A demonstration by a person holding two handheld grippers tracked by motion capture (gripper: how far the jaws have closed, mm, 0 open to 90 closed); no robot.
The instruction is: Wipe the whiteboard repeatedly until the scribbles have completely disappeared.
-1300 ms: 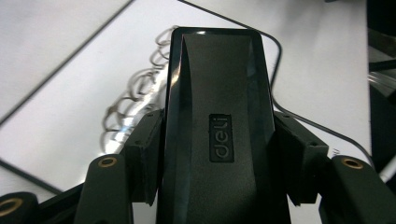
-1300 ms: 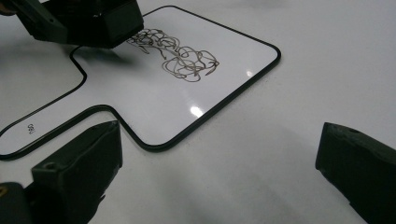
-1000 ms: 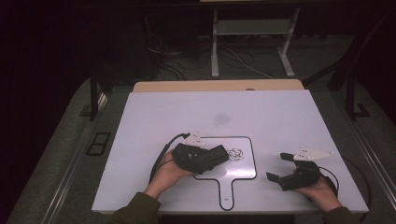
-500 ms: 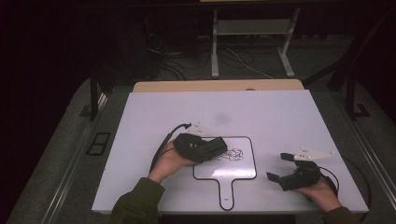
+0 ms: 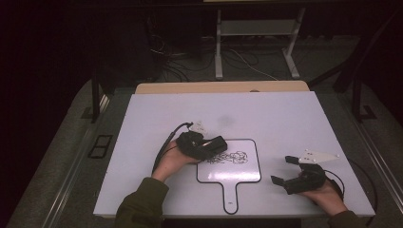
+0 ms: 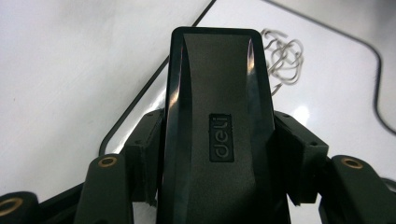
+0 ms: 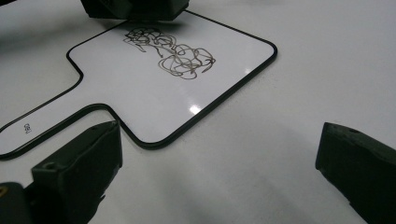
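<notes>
The word "deli" stood embossed on a small plate on the back of the black eraser (image 6: pixel 219 121). A tiny mark on the whiteboard's handle (image 7: pixel 26 127) was too small to read.

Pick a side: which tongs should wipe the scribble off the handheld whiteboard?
Left. The left tongs already grip the eraser at the scribble; the right tongs sit open, off the whiteboard.

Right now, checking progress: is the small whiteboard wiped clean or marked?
Marked: scribbles remain on the whiteboard beside the eraser.
</notes>
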